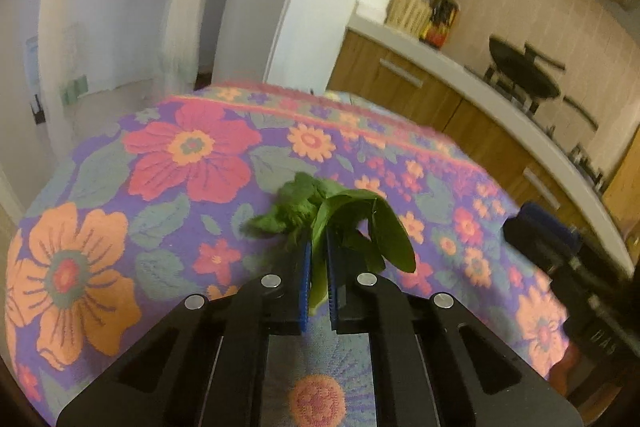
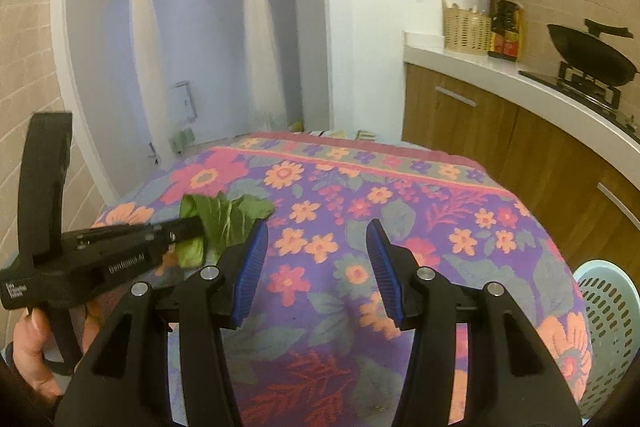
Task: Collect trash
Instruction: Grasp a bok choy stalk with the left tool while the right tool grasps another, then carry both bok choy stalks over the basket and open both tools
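A bunch of green vegetable leaves [image 1: 352, 219] lies on the flowered tablecloth [image 1: 192, 155]. My left gripper [image 1: 318, 241] is shut on the leaves, its blue pads pinching the pale stems while the leaf blades fan out beyond the tips. The right wrist view shows the same leaves [image 2: 228, 215] at the left, with the left gripper [image 2: 188, 227] over them and a hand [image 2: 32, 351] holding it. My right gripper [image 2: 318, 231] stands open over the middle of the cloth with nothing between its fingers. Its dark body [image 1: 540, 231] shows at the right edge of the left wrist view.
A light blue perforated basket [image 2: 604, 327] stands beside the table at the lower right. A kitchen counter [image 2: 560, 83] with wooden cabinets runs along the right, bearing a black wok [image 2: 592, 55], bottles [image 2: 506, 27] and a woven basket [image 2: 466, 27].
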Motion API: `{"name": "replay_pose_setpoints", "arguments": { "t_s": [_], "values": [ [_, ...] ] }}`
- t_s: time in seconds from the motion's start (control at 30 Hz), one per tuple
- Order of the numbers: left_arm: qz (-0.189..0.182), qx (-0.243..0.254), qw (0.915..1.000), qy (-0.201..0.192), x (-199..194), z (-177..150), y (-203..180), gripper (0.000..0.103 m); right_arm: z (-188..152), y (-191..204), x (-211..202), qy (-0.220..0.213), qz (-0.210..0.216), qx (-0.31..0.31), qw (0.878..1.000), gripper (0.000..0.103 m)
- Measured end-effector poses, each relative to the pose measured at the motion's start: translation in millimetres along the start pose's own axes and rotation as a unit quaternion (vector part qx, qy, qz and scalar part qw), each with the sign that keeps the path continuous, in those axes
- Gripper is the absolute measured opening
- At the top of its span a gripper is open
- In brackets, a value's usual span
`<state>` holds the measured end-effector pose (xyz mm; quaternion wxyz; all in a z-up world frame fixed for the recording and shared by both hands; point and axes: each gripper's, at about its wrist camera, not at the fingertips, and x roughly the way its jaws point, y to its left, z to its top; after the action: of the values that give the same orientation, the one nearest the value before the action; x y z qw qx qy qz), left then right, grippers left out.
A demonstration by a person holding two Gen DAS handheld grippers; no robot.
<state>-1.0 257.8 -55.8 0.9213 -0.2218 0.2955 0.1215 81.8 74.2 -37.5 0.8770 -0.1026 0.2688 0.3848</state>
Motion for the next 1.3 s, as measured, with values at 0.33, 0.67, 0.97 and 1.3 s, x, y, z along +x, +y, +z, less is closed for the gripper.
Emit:
{"name": "replay_pose_setpoints", "arguments": {
  "t_s": [0.33,0.67,0.97,1.3],
  "values": [
    [-0.009,-0.073,0.9957,-0.057,-31.7,9.6,40.7,0.005,5.1,49.5,38.3,0.096,0.068,-0.029,0.993,0.048],
    [0.004,-0.081,0.9947,-0.064,-29.3,6.2,46.8,0.005,-3.0,70.8,85.0,0.166,0.049,-0.035,0.984,0.039],
    [0.003,-0.063,0.9960,-0.063,-29.9,5.4,37.4,0.005,-3.9,61.5,76.4,0.155,0.042,-0.021,0.987,0.021],
    [-0.033,-0.019,0.9969,-0.068,-38.6,4.8,-27.0,0.005,-13.7,-16.9,9.3,0.111,-0.008,0.045,0.993,0.020]
  ]
}}
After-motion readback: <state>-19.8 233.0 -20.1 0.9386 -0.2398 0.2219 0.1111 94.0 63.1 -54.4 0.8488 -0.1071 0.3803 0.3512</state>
